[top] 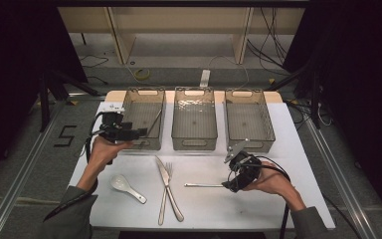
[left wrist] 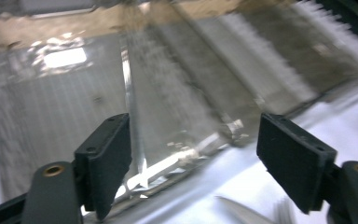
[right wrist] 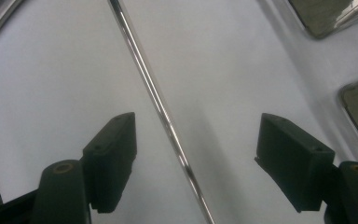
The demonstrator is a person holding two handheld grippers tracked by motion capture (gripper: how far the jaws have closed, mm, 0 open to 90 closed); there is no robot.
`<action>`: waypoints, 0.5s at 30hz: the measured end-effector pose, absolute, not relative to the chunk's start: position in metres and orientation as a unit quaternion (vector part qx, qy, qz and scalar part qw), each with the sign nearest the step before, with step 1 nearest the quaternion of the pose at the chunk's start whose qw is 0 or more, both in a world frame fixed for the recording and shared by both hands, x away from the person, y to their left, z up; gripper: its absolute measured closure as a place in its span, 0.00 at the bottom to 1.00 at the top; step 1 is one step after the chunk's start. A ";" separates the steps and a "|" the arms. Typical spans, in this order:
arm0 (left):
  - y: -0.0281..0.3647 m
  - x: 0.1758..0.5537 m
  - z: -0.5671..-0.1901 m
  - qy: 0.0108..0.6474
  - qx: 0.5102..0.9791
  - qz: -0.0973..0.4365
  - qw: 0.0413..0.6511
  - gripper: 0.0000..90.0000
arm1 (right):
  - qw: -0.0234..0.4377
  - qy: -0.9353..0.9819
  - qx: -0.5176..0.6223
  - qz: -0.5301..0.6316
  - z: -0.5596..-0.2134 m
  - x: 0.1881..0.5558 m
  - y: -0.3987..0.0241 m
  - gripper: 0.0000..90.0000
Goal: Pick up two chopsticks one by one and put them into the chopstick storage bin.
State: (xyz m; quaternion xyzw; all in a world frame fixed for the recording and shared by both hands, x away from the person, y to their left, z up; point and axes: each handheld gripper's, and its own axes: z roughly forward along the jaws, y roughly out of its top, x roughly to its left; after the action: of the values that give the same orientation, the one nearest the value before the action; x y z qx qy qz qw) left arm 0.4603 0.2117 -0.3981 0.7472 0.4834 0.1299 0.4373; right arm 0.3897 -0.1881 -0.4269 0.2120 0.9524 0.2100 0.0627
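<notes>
The table [top: 298, 149] is carrying three baskets; the left basket [top: 129, 107], just ahead of the left tongs [top: 138, 133], is holding one metal stick [top: 154, 123]. Those tongs are standing spread and empty. The right tongs [right wrist: 196, 149], also spread, are straddling the second stick [right wrist: 168, 126] without touching it. Next, I judge, they need closing on it.

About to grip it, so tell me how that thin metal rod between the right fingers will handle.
The metal rod looks rigid, so it likely won't bend. Its polished round shaft probably slips and may roll on the smooth white table. Lying flat, it offers the right gripper little height.
</notes>
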 end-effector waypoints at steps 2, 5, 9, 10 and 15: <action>0.204 0.444 -0.399 0.463 0.748 0.131 0.457 0.27 | 0.060 0.954 0.213 0.201 -0.428 0.390 -0.186 0.34; 0.198 0.428 -0.401 0.439 0.755 0.136 0.467 0.24 | 0.064 0.959 0.206 0.185 -0.429 0.392 -0.184 0.36; 0.193 0.413 -0.402 0.427 0.751 0.138 0.484 0.23 | 0.057 0.961 0.204 0.175 -0.431 0.395 -0.183 0.40; 0.191 0.404 -0.402 0.417 0.749 0.146 0.494 0.23 | 0.053 0.961 0.209 0.172 -0.431 0.395 -0.182 0.40; 0.188 0.391 -0.405 0.406 0.750 0.139 0.504 0.21 | 0.051 0.963 0.213 0.157 -0.432 0.397 -0.181 0.43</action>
State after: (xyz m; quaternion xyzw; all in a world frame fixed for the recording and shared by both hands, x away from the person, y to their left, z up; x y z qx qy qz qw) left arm 0.3906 0.1876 -0.4052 0.7497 0.4060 0.1393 0.5036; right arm 0.3970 -0.1807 -0.4317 0.2133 0.9630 0.1567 0.0510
